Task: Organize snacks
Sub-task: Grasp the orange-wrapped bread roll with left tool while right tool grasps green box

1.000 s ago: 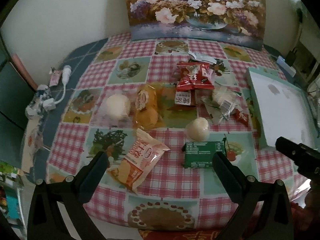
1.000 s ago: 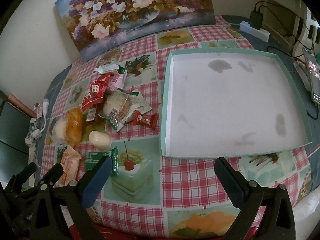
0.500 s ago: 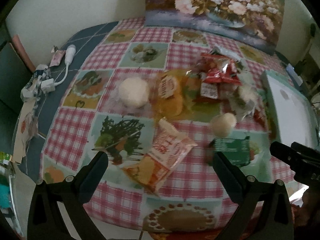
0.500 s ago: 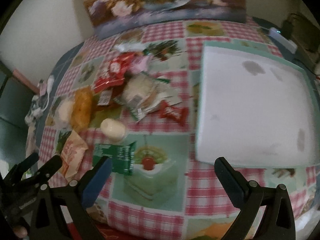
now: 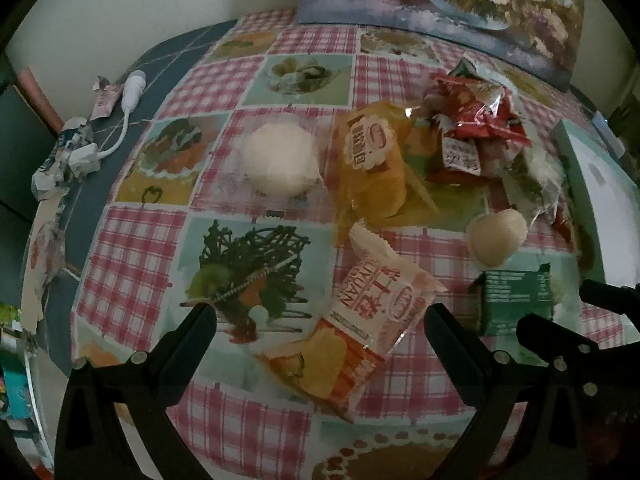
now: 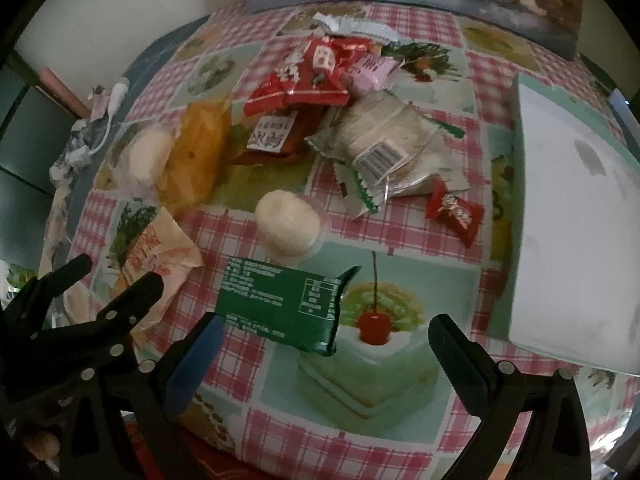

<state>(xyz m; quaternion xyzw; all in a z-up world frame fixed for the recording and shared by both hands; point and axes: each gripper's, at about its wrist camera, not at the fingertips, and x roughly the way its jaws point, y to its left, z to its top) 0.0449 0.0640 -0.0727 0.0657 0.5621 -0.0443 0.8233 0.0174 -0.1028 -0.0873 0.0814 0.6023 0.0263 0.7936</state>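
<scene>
Reaching with both grippers spread wide and empty, we judge the right gripper must next close on the green packet near the tray, the left gripper over the orange-white packet.

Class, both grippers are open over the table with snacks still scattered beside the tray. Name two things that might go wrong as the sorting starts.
1. The left gripper and right gripper sit close together; reaching for neighbouring packets, they may collide.
2. The green packet lies flat on the tablecloth, so the fingers may slide over it or push it toward the round white bun rather than grip it.
</scene>
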